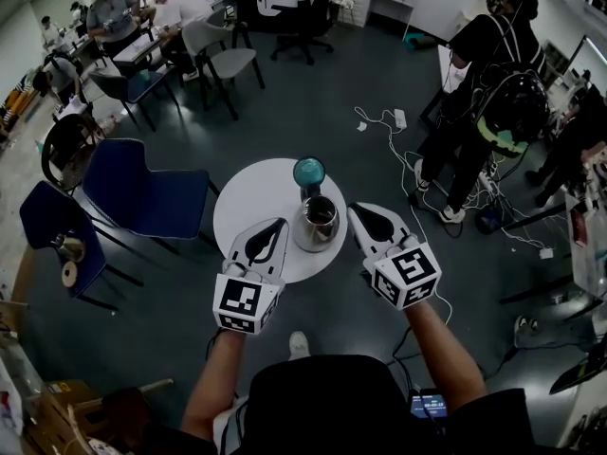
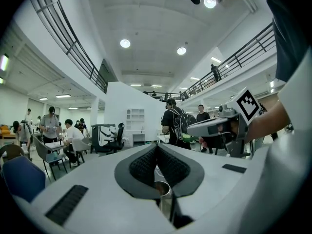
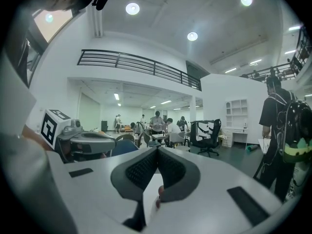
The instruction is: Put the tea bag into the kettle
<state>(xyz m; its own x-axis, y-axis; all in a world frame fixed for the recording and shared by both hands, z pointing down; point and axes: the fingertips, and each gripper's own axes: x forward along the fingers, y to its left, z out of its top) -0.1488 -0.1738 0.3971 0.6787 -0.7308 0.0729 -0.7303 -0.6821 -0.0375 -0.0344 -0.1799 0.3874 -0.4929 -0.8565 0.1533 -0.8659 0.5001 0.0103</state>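
A steel kettle point(image 1: 318, 224) stands open-topped on the round white table point(image 1: 254, 202), with a teal-lidded cup point(image 1: 309, 172) just behind it. My left gripper point(image 1: 280, 226) hovers over the table close to the kettle's left side, jaws shut and empty. In the left gripper view its pads point(image 2: 146, 165) meet above the kettle's rim point(image 2: 164, 189). My right gripper point(image 1: 357, 212) is close on the kettle's right, and its pads point(image 3: 171, 168) also meet. A white patch with a small reddish bit point(image 3: 159, 191) shows under them; I cannot tell what it is. No tea bag is plainly seen.
Blue chairs point(image 1: 142, 192) stand left of the table. A person with a backpack point(image 1: 493, 93) stands at the right among cables point(image 1: 398, 150) on the floor. People sit at desks point(image 1: 152, 27) at the back left. My own shoe point(image 1: 298, 344) is below the table.
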